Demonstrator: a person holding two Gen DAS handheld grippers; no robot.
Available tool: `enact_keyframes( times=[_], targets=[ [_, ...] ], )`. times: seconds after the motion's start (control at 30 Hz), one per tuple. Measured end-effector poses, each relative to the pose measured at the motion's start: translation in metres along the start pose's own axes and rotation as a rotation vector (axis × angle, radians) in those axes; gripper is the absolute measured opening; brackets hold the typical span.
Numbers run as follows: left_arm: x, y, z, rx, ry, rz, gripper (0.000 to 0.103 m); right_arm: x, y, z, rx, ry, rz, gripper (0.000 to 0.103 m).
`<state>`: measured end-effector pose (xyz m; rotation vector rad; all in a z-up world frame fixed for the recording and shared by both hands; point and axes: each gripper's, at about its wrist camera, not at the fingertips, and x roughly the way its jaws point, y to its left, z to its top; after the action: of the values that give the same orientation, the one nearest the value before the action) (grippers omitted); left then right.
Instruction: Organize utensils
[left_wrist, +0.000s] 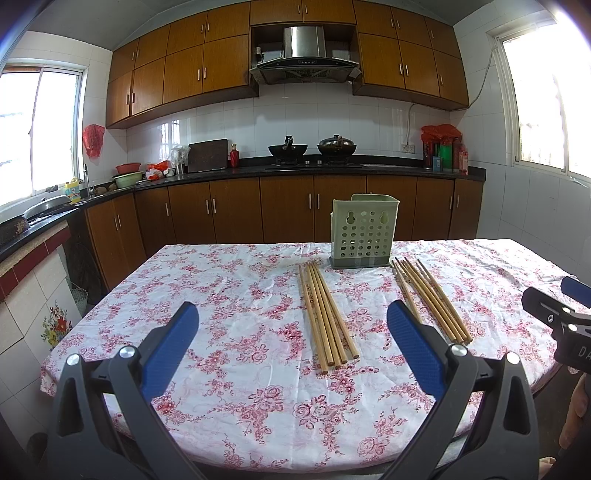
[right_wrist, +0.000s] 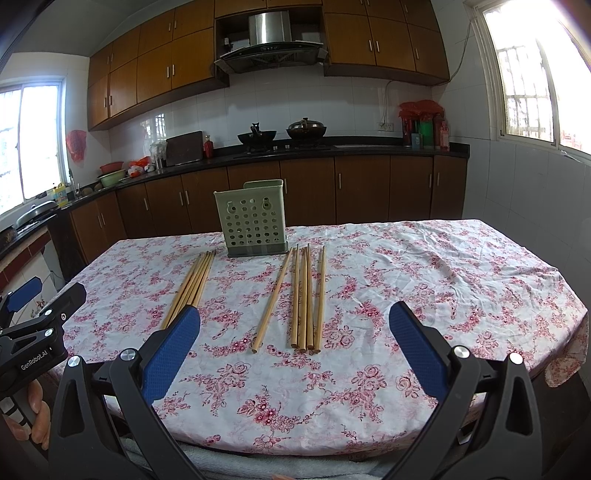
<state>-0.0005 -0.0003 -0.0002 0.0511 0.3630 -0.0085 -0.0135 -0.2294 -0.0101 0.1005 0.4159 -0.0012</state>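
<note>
A green perforated utensil holder (left_wrist: 364, 230) stands upright at the far side of the floral tablecloth (left_wrist: 236, 295); it also shows in the right wrist view (right_wrist: 253, 218). Two bundles of wooden chopsticks lie flat in front of it: a left bundle (left_wrist: 327, 314) (right_wrist: 192, 284) and a right bundle (left_wrist: 430, 299) (right_wrist: 306, 299), the latter more spread out. My left gripper (left_wrist: 291, 317) is open and empty, above the near table edge. My right gripper (right_wrist: 295, 317) is open and empty, short of the right bundle. Each gripper shows at the other view's edge: the right one (left_wrist: 554, 314), the left one (right_wrist: 37, 314).
Behind the table runs a kitchen counter (left_wrist: 295, 171) with two woks on a stove (left_wrist: 312, 149), bowls and bottles. Brown cabinets stand below and above. Windows are at both sides. The table's near edge curves just ahead of both grippers.
</note>
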Motion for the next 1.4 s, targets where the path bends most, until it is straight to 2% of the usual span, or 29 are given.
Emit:
enact_keyframes(
  times=[1.4],
  targets=[
    [0.0091, 0.0007, -0.0073, -0.002, 0.003, 0.001, 0.099, 0.0022, -0.0004, -0.0011, 0.012, 0.007, -0.002, 0.101]
  ],
)
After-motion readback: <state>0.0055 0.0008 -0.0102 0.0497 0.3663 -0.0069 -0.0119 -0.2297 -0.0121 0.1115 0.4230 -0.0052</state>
